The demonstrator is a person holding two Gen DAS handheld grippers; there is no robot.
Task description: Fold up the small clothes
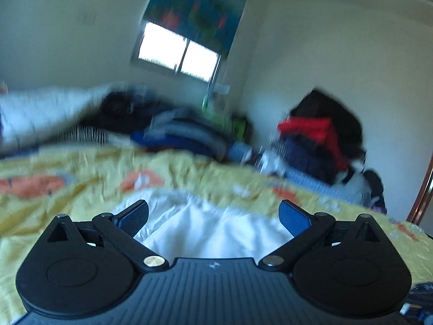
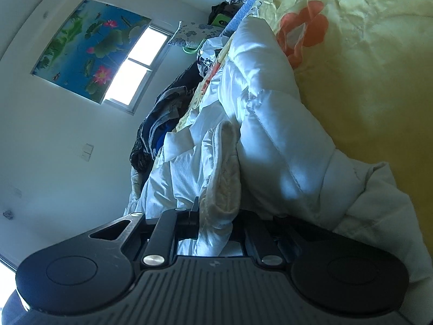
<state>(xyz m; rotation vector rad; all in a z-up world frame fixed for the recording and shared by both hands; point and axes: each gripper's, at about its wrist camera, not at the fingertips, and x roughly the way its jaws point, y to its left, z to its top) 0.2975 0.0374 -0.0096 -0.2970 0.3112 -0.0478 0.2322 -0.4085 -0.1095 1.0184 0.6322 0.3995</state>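
Note:
A white padded jacket (image 2: 270, 124) lies crumpled on a yellow flowered bedspread (image 2: 365, 54). In the right wrist view, rolled on its side, my right gripper (image 2: 216, 216) is shut on a cream-lined fold of the jacket, likely its collar or cuff (image 2: 224, 168). In the left wrist view, which is blurred, my left gripper (image 1: 213, 216) is open, its blue-padded fingers (image 1: 293, 218) wide apart just above white jacket fabric (image 1: 205, 227), holding nothing.
Piles of dark and blue clothes (image 1: 173, 130) lie at the bed's far side. A red and black heap (image 1: 322, 135) stands at the right by the wall. A window with a lotus-print blind (image 2: 92, 51) is behind. A door edge (image 1: 422, 192) is at far right.

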